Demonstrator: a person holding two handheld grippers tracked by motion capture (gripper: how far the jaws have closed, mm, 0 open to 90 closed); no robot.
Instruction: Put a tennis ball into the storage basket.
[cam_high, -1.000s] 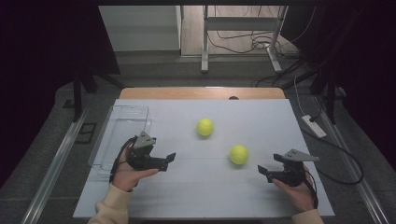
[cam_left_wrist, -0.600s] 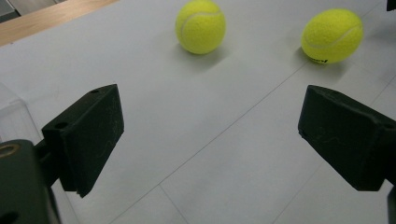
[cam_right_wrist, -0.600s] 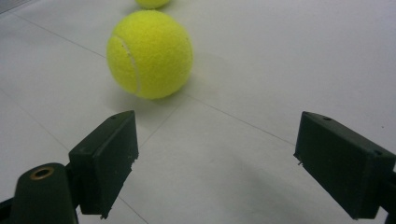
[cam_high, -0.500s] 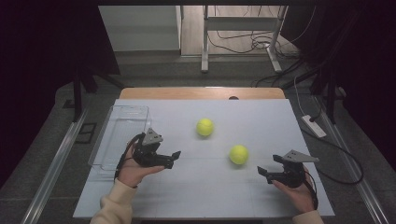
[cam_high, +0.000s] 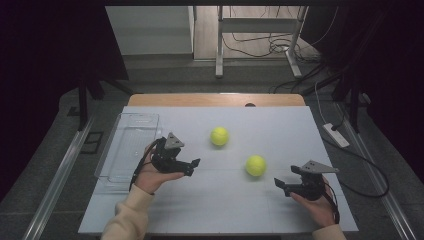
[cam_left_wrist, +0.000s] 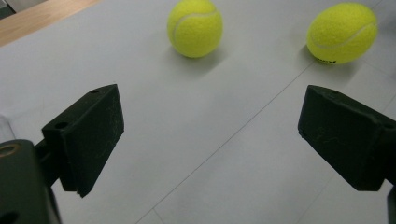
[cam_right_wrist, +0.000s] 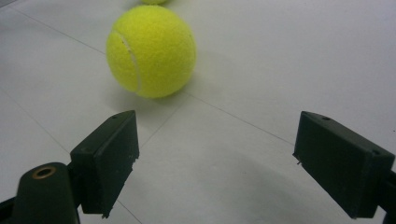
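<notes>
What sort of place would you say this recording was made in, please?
Probably a lab or workshop set up for recording, not a home: a white-topped table stands on bare floor, loose cables trail behind a metal stand, and dark curtains flank it.

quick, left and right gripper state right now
left gripper: open, holding nothing, aimed toward the far tennis ball
right gripper: open, holding nothing, just short of the near tennis ball
</notes>
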